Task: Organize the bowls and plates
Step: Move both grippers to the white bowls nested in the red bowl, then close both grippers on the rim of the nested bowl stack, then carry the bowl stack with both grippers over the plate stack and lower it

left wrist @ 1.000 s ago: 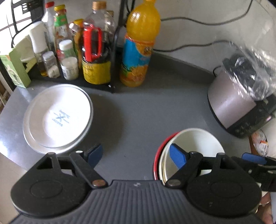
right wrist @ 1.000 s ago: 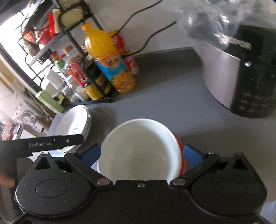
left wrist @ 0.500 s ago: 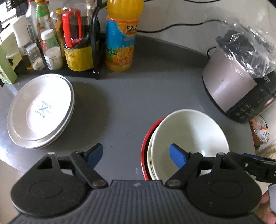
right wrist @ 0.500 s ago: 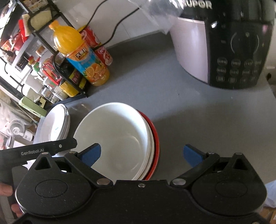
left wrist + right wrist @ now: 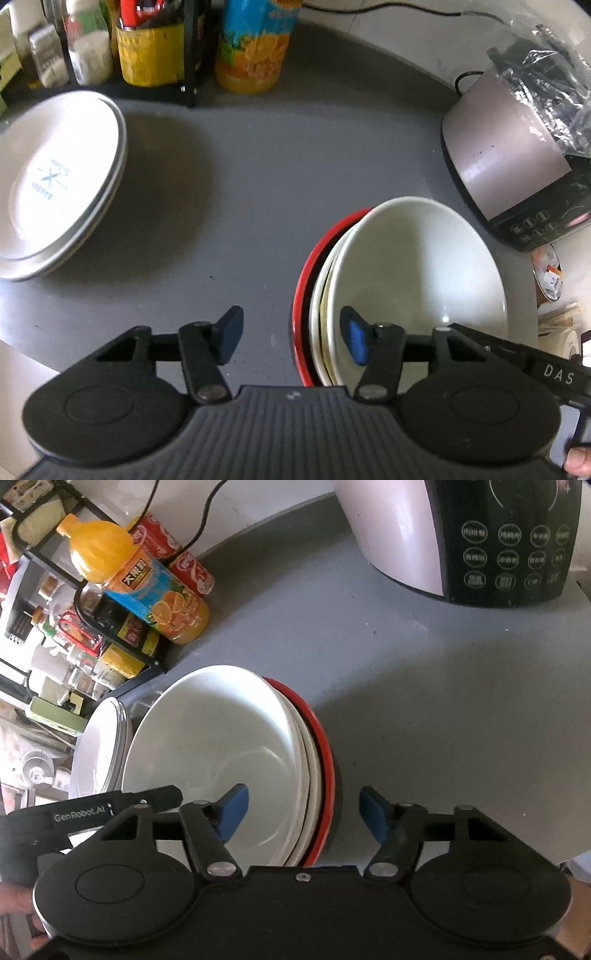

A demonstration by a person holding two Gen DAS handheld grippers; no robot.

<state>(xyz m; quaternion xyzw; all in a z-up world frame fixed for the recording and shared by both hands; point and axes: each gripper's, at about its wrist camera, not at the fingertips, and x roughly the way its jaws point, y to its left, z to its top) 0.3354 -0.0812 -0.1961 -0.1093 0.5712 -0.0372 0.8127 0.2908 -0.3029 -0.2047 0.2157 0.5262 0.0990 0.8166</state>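
Observation:
A white bowl (image 5: 417, 266) is nested with others on top of a red bowl (image 5: 301, 295) on the grey counter (image 5: 251, 177). My left gripper (image 5: 291, 338) straddles the stack's left rim, one finger inside the white bowl and one outside over the counter. Its jaws are closing, with a gap still left at the rim. My right gripper (image 5: 303, 816) straddles the right rim of the white bowl (image 5: 221, 738) and the red bowl (image 5: 327, 760) in the same way. It is closing too, its pads off the rim. Stacked white plates (image 5: 55, 177) lie to the left.
A rice cooker (image 5: 509, 158) under a plastic bag stands at the right. An orange juice bottle (image 5: 255, 48), cola cans (image 5: 184, 565) and a black rack of condiment jars (image 5: 147, 59) line the back. The counter's front edge runs close below both grippers.
Both grippers have sunk toward the bowl stack and tipped further down. Their jaws have narrowed from wide open, each now straddling a side of the stack's rim.

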